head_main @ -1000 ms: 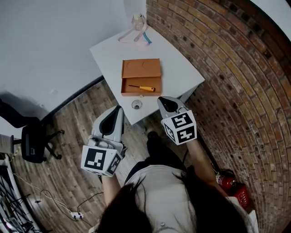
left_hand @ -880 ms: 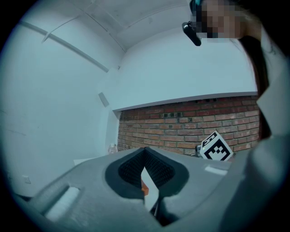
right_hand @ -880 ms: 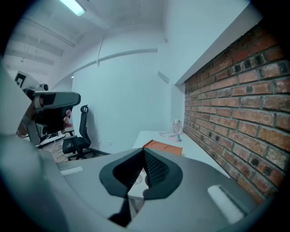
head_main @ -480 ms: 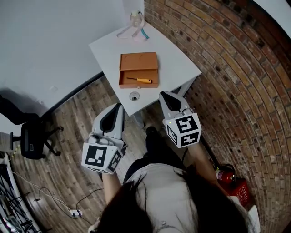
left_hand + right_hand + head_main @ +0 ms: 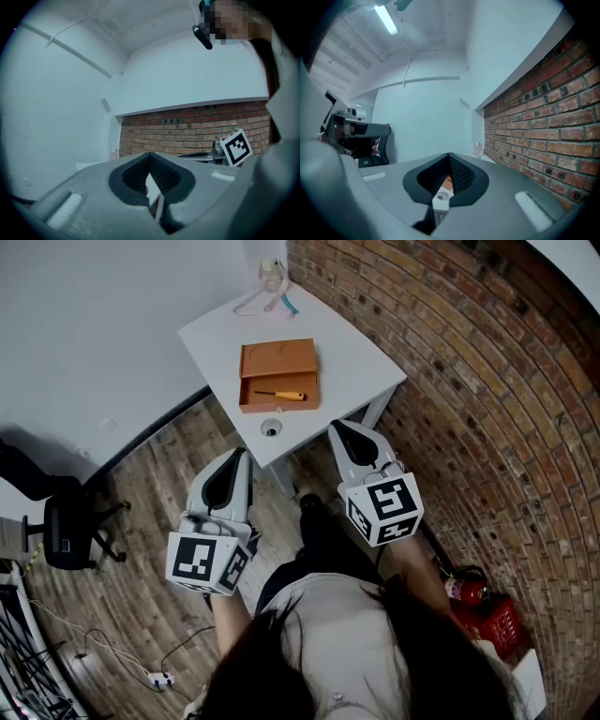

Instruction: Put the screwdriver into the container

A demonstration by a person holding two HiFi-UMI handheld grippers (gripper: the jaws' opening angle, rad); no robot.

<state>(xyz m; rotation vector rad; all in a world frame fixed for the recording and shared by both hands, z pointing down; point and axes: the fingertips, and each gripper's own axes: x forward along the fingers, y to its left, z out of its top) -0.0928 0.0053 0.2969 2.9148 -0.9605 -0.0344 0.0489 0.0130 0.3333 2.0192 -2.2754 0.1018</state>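
Both grippers are backing away from the white table (image 5: 352, 362). Left gripper (image 5: 245, 456) and right gripper (image 5: 337, 427) are hanging over the wood floor (image 5: 159, 484), jaws pressed together, carrying nothing. Screwdriver (image 5: 282, 396) is lying inside the open orange container (image 5: 277, 360), so the placing looks done and only retreating is remaining. Brick wall (image 5: 487, 381) is crowding the right side, while the floor to the left is giving room.

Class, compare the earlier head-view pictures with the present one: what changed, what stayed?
The left gripper and the right gripper have backed away from the table, which now sits higher in the head view. Nothing was taken or let go. The screwdriver still lies in the open container; both grippers stay shut and empty.
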